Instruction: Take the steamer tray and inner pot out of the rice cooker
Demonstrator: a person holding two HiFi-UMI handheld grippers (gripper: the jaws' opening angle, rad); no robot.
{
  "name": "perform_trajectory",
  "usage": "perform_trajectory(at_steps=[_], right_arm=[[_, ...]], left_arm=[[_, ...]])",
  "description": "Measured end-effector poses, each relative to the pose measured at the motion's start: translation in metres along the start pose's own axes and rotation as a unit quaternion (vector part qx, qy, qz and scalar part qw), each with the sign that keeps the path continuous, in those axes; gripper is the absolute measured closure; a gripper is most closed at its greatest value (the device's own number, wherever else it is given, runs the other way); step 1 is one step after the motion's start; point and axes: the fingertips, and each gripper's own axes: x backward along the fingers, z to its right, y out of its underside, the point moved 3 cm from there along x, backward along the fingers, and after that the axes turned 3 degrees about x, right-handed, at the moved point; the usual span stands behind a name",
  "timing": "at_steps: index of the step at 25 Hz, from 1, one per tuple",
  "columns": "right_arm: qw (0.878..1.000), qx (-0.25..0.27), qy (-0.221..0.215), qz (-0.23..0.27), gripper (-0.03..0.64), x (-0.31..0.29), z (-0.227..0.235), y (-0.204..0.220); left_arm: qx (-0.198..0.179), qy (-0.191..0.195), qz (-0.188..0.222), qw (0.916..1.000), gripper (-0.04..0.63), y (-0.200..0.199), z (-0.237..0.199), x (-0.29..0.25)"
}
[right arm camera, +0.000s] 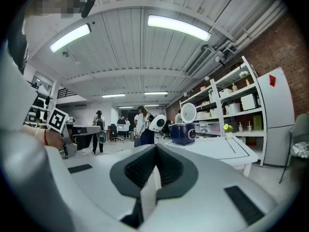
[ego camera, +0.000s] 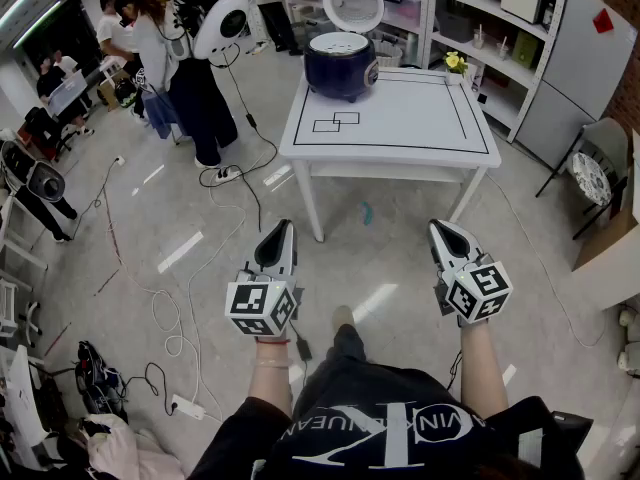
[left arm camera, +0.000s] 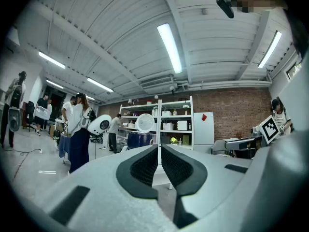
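Evidently, person standing well apart from table [ego camera: 400,118], holding left gripper [ego camera: 283,228] and right gripper [ego camera: 438,228] level, both clenched empty, likely awaiting approach; rice cooker [ego camera: 341,65] sitting with lid [ego camera: 353,3] open, ready for unloading.

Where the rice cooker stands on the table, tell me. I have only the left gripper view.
Observer: The rice cooker stands on the white table, at its far left corner.
Operator: Report the other gripper.
Observer: The right gripper is shut, with nothing held.
Operator: Describe the tabletop.
Observer: Two outlined rectangles are drawn near its front left corner.
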Motion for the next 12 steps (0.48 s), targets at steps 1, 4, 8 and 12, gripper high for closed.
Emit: perform_trajectory(at_steps=[1,4,8,12], right_arm=[[1.000,-0.001,0.000,0.000,0.618,0.0002,0.0004,-0.0001],[1.000,-0.002,0.001,-0.001,0.618,-0.0004,0.0015,0.0007],[1.000,-0.006,0.001,-0.003,0.618,-0.0024,0.0043,0.0035],[1.000,-0.012,0.000,-0.002,0.618,-0.0044,0.0085,0.0033]], left_arm=[[0.000,0.000,0.000,1.0000,0.569,-0.0001,-0.0001,-0.0003],[0.001,0.000,-0.003,1.0000,0.569,0.0008,-0.0003,-0.0022],[0.003,0.001,-0.005,1.0000,0.569,0.0024,0.0000,-0.0061],[0.008,0.002,-0.004,1.0000,0.569,0.0021,0.0004,-0.0103]])
